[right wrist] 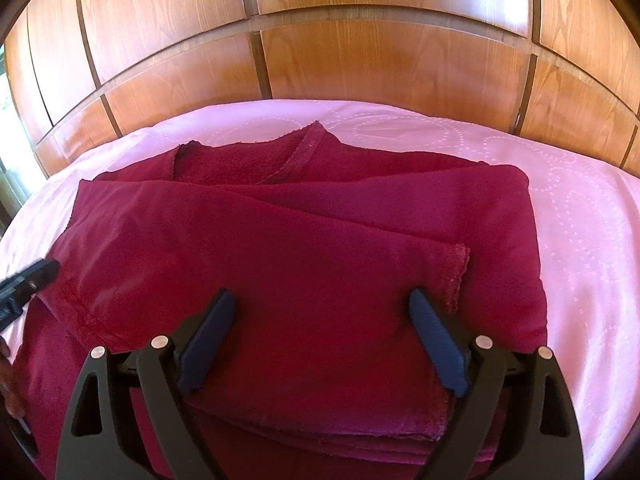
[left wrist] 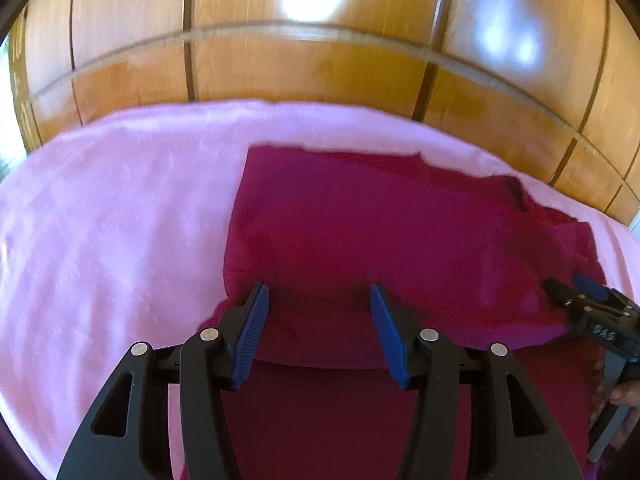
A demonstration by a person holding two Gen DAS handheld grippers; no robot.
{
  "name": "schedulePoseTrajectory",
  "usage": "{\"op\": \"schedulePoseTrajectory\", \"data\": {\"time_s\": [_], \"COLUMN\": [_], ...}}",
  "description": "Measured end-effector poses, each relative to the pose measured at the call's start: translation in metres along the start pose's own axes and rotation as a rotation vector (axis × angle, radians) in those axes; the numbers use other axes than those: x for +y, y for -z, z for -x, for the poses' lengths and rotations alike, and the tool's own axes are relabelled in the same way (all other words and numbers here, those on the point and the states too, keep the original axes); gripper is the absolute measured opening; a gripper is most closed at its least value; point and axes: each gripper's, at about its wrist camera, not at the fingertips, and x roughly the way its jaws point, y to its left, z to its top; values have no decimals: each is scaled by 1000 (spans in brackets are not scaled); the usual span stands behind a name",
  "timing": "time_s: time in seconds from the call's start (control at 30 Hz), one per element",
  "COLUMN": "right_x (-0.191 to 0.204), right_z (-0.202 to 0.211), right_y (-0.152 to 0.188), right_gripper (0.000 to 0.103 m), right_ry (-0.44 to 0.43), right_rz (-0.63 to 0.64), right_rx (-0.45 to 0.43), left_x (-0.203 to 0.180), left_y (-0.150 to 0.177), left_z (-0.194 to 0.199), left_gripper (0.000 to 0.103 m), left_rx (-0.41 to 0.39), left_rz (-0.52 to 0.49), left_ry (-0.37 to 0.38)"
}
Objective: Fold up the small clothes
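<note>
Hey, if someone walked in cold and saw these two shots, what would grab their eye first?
The folded dark red garment dominates, lying in layers on a pale pink bedspread. Both open grippers hover over its near edge, the left gripper and the right gripper. Behind the bed stands a glossy wooden panelled wall.

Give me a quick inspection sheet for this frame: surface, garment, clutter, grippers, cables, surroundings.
Surface: pink bedcover with a dotted stitch pattern, lying smooth where visible.
Job's things: dark red garment lying on the cover, partly folded, layers stacked, a hemmed edge showing near the right side.
Clutter: nothing seen.
Grippers: left gripper open, over the garment's near fold; right gripper open, over the stacked layers. Neither clamps cloth.
Cables: nothing seen.
Surroundings: glossy wooden panelling behind the bed, with glare in the left wrist view; that view is slightly blurred.
</note>
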Motion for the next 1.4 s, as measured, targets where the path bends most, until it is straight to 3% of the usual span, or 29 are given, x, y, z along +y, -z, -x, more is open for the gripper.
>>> {"op": "schedulePoseTrajectory", "data": {"time_s": [0.3, 0.47, 0.53, 0.6, 0.8, 1.03, 1.4], "right_x": [0, 4, 7, 9, 13, -1, -11], "right_z": [-1, 1, 6, 14, 57, 92, 135], "right_y": [-1, -3, -4, -2, 29, 79, 132], "right_gripper": [93, 97, 98, 101, 101, 101, 101], "right_ry": [-10, 1, 18, 12, -4, 0, -24], "right_rz": [3, 18, 24, 9, -4, -15, -60], "right_rx": [4, 16, 31, 39, 29, 79, 72], "left_x": [7, 5, 9, 17, 44, 65, 65], "left_y": [2, 9, 18, 27, 60, 94, 130], "left_z": [-12, 20, 35, 48, 83, 111, 123], "left_gripper": [52, 52, 62, 62, 62, 62, 62], "left_rx": [31, 11, 6, -1, 10, 24, 44], "left_rz": [34, 0, 1, 15, 26, 38, 30], "left_ry": [22, -8, -18, -16, -45, -51, -48]}}
